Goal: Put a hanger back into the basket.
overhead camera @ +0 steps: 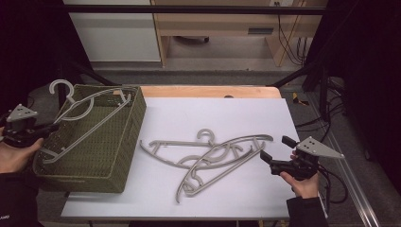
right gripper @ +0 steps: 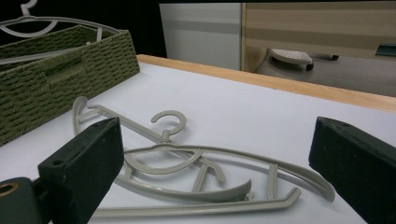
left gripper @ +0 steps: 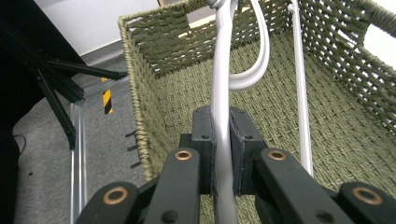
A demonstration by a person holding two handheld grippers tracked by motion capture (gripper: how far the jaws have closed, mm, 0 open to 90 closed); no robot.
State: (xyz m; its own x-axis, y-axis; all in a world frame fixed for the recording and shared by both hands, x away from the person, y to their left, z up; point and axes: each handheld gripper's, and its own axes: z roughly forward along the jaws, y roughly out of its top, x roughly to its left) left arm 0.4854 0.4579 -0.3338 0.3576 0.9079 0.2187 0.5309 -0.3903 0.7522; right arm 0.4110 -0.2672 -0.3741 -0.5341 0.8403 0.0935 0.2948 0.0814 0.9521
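Observation:
A grey plastic hanger (overhead camera: 90, 113) slants over the green woven basket (overhead camera: 127, 142) at the table's left, its hook sticking up past the far rim. My left gripper (overhead camera: 52, 126) is shut on its lower end; in the left gripper view the pads (left gripper: 203, 140) clamp the hanger's bar (left gripper: 219, 93) above the basket's floor (left gripper: 187, 93). Two more grey hangers (overhead camera: 175, 144) (overhead camera: 222, 158) lie crossed on the white tabletop. My right gripper (overhead camera: 276, 149) stands open just right of them, nothing between its fingers, and the right gripper view shows the pair of hangers (right gripper: 187, 154) lying ahead of it.
The white tabletop (overhead camera: 213, 113) ends in a wooden strip (overhead camera: 208, 91) at the far edge. Black frame struts (overhead camera: 302, 71) and cables (overhead camera: 331, 123) stand off the table's right side. A cabinet (overhead camera: 118, 38) is behind the table.

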